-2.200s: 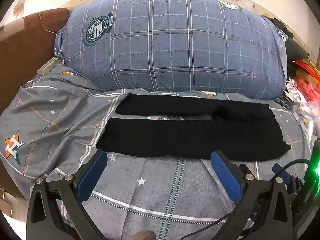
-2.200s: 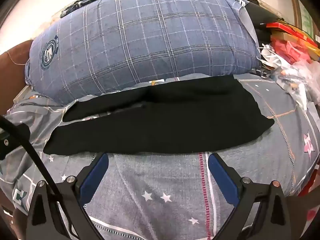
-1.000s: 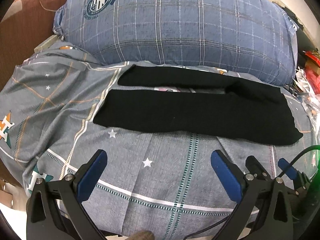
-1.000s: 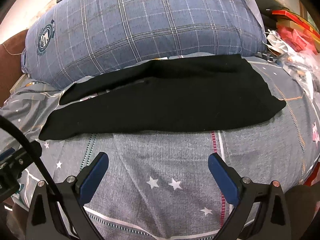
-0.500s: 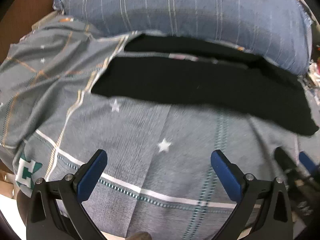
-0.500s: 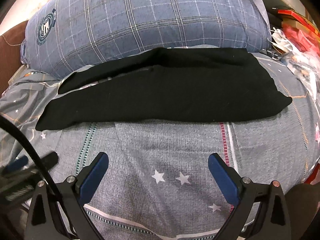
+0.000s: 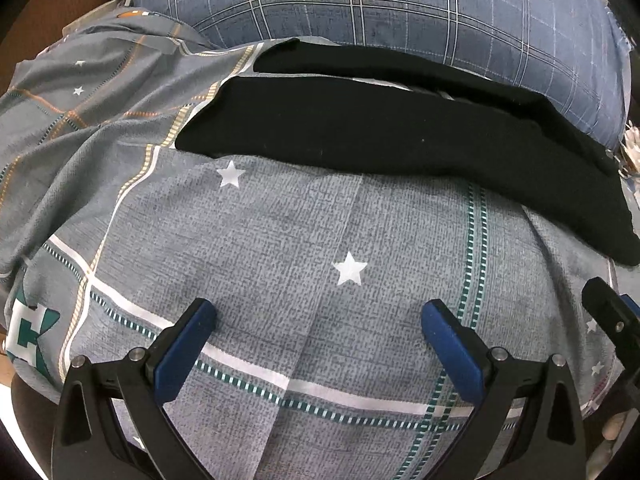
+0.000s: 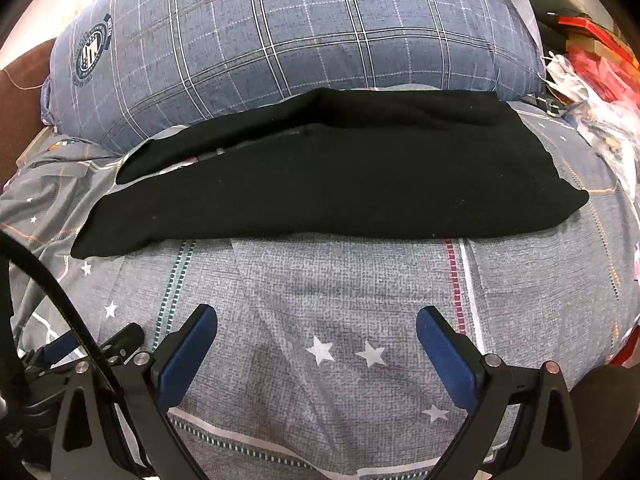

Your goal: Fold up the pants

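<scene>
Both grippers lowered toward near edge of pants
Left gripper & right gripper wide open, holding nothing; approach phase, no fold started

Left tongs were spread wide over the grey star-print bedsheet, gripping nothing. Black pants lay flat ahead, legs side by side, against the blue plaid pillow.

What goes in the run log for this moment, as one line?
stage: approach | black pants flat on bedsheet, unfolded, untouched | left gripper open, empty | right gripper open, empty | pillow behind pants
</scene>
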